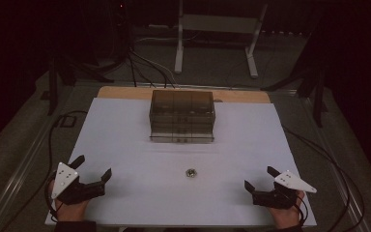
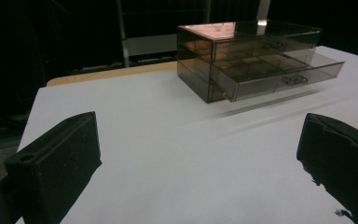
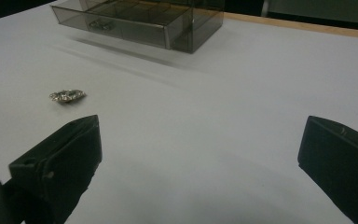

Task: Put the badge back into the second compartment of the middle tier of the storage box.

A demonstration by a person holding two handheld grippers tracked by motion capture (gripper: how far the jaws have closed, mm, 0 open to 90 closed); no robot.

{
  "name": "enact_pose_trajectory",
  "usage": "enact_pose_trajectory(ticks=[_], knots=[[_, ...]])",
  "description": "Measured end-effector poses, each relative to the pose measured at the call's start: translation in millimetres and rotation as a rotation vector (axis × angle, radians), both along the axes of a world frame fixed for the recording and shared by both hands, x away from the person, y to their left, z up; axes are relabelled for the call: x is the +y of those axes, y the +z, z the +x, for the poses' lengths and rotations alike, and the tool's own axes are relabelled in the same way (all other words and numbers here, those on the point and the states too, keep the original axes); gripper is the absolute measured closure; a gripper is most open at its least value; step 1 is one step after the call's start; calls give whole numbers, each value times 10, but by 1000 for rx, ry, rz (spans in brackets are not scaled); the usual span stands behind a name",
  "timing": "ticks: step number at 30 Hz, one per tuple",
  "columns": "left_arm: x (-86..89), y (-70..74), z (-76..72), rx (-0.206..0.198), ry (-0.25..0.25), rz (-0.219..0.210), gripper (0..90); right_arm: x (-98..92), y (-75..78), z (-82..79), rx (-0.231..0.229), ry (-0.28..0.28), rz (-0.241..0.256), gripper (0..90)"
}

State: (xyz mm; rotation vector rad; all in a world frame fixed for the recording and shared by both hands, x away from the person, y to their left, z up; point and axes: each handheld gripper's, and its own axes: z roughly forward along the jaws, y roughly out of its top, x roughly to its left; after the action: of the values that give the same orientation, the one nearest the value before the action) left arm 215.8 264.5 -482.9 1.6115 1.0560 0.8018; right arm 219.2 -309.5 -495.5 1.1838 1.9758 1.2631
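You hold your left gripper (image 1: 94, 170) at the near left corner of the white table (image 1: 251, 145), and its jaws are wide open with nothing between them. Your right gripper (image 1: 260, 178) sits at the near right corner, and its jaws are wide open and empty too. Both are resting low, close to the table top.

The small shiny thing (image 1: 190, 172) lies on the table between your two grippers, a bit nearer to the right one. It looks like a little crumpled piece of jewellery, but it is too small to tell for sure. In the right gripper view you can see it (image 3: 67, 96) off to the left, ahead of the jaws and not touching them.

The see-through drawer box (image 1: 182, 116) stands at the far middle of the table, well apart from the shiny thing. Its lower drawer (image 2: 279, 74) is pulled out and open.

So it looks like the job has only just begun: the drawer is ready, but the shiny thing is not picked up yet. You likely need to grab it, drop it in the drawer, and push the drawer shut
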Motion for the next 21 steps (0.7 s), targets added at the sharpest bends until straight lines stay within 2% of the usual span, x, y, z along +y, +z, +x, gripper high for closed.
enact_pose_trajectory(ticks=[21], knots=[[-21, -34, 18, 4, 10, 3, 3, 34, -7, 24, 16, 4, -2, 0]])
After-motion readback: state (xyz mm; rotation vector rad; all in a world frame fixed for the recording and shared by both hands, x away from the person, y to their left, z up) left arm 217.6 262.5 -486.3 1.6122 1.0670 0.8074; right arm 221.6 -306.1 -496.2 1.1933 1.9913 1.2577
